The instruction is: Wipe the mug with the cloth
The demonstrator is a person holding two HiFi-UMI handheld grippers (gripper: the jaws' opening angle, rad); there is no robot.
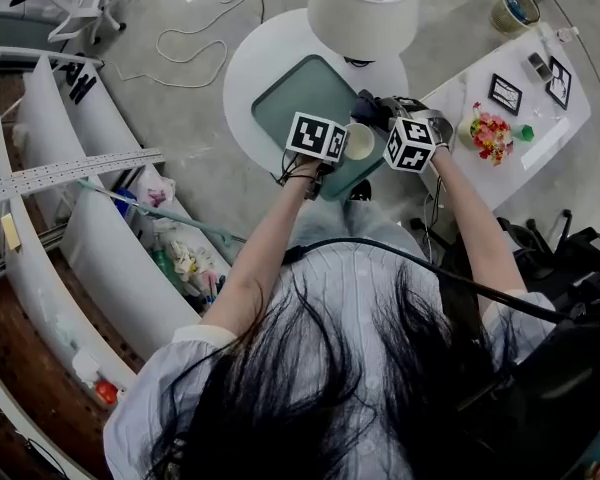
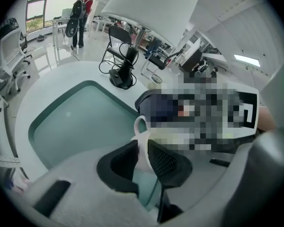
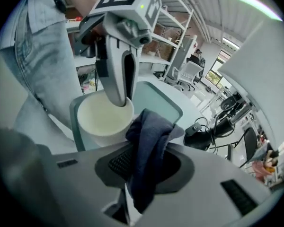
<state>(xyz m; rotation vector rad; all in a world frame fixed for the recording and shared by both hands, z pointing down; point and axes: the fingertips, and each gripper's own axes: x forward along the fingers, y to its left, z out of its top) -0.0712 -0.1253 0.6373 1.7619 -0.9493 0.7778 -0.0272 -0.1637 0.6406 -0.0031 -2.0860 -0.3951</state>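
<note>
Between the jaws of the left gripper [image 2: 141, 150] sits the wall of the white mug [image 3: 102, 119], close to its handle; the jaws are pressed onto it, one finger reaching down inside the rim and the other outside. Mug interior is pale and looks empty. Directly opposite, the right gripper [image 3: 144, 167] pinches a dark blue cloth [image 3: 149, 136]. The cloth bunches up ahead of its jaws and hangs down behind them. The forward bunch lies against the mug's outer wall at the rim, on the side away from the left gripper. Both tools meet over the near edge of a teal tray [image 1: 300, 93] on a round white table [image 1: 245, 68]. Whether the mug rests on the tray or is lifted off it cannot be told. Beyond the grippers stands a lamp with a white shade [image 1: 365, 8].
</note>
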